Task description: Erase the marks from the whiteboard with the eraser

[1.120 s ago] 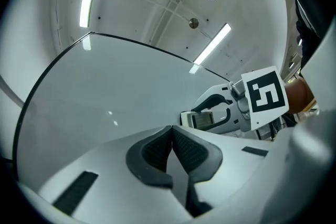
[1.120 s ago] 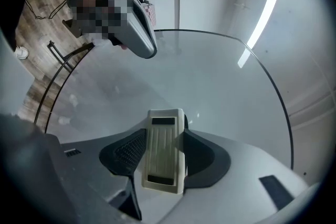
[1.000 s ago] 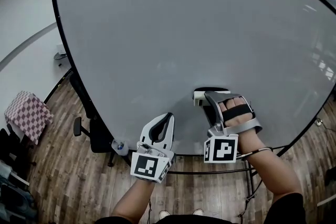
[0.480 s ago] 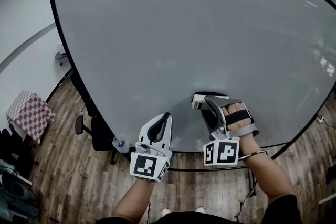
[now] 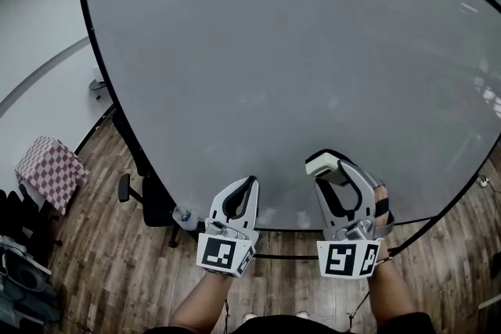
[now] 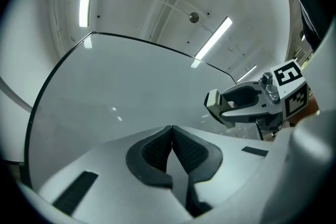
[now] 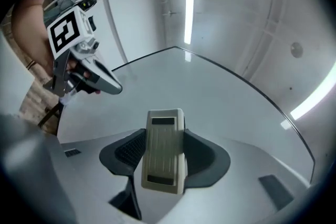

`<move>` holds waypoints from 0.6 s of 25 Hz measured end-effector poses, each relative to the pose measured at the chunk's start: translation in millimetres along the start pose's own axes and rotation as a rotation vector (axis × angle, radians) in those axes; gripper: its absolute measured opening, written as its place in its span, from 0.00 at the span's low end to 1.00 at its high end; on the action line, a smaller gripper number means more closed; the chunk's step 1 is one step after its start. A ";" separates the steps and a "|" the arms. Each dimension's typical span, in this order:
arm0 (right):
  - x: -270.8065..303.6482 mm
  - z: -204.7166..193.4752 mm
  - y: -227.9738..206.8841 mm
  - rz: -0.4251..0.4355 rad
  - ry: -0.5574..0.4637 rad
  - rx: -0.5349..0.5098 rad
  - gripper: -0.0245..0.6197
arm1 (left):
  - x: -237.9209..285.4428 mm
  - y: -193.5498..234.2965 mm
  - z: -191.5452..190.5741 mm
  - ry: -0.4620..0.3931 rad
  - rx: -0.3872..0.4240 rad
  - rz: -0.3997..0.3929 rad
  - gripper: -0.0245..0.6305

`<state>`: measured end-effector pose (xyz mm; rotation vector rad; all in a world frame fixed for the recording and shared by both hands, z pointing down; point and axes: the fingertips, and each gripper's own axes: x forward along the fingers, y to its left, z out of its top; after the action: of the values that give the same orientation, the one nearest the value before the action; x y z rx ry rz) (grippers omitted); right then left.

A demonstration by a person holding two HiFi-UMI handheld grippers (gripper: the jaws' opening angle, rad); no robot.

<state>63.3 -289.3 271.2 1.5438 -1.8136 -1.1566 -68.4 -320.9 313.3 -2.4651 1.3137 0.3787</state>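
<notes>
Gripping the eraser [image 7: 164, 152] in the right claw [image 5: 335, 168], low before the whiteboard [image 5: 297, 51], left claw [image 5: 247, 185] closed on nothing, alongside

Nothing legible anywhere, folks: just coded square markers on the left gripper [image 5: 249, 182] and right gripper [image 5: 332, 163].

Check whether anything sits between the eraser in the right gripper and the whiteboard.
Nothing visible does. The right gripper is shut on the eraser near the lower part of the whiteboard, with bare board straight ahead. The left gripper, shut and empty, is off to its left, out of the path. No marks show on the board.
</notes>
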 end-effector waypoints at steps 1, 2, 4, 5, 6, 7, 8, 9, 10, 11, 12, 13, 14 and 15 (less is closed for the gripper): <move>-5.2 2.2 -2.4 -0.012 -0.007 0.034 0.42 | 0.7 0.0 -1.2 0.002 -0.003 -0.001 0.07; -11.0 3.8 -4.3 -0.019 -0.014 0.064 0.42 | 1.5 -1.1 -2.0 0.004 -0.005 -0.003 0.07; -23.0 5.2 -7.8 -0.025 -0.030 0.127 0.42 | 2.6 -4.9 -1.3 0.004 -0.008 -0.007 0.07; -28.3 5.6 -9.8 -0.028 -0.041 0.168 0.42 | 2.7 -6.5 0.0 0.001 -0.010 -0.009 0.07; -32.9 5.6 -11.5 -0.030 -0.055 0.217 0.42 | 2.3 -8.1 1.1 -0.002 -0.014 -0.012 0.07; -37.0 4.7 -12.6 -0.030 -0.070 0.273 0.42 | 1.7 -9.9 1.6 -0.003 -0.016 -0.015 0.07; -40.6 2.6 -13.2 -0.032 -0.085 0.334 0.42 | 1.0 -12.3 1.0 -0.002 -0.018 -0.019 0.07; -43.7 0.2 -13.8 -0.040 -0.102 0.401 0.42 | 0.4 -15.1 -0.6 0.001 -0.019 -0.023 0.07; -46.1 -2.5 -14.1 -0.053 -0.120 0.468 0.42 | -0.2 -18.0 -2.9 0.007 -0.020 -0.028 0.07; -48.1 -5.5 -14.0 -0.065 -0.135 0.525 0.42 | -0.8 -20.7 -5.5 0.013 -0.022 -0.031 0.07; -49.8 -9.1 -13.0 -0.071 -0.142 0.567 0.42 | -1.4 -23.0 -7.8 0.017 -0.025 -0.033 0.07; -51.4 -13.6 -10.9 -0.070 -0.145 0.599 0.42 | -2.0 -25.2 -10.0 0.021 -0.029 -0.035 0.07; -53.3 -19.0 -8.0 -0.064 -0.142 0.627 0.42 | -2.7 -27.4 -12.0 0.024 -0.034 -0.037 0.07; -55.4 -25.1 -4.7 -0.057 -0.136 0.652 0.42 | -3.3 -29.6 -13.5 0.028 -0.040 -0.040 0.07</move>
<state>99.3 -243.4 288.9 1.9010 -2.4079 -0.7316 -44.4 -308.3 331.4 -2.5340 1.2775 0.3650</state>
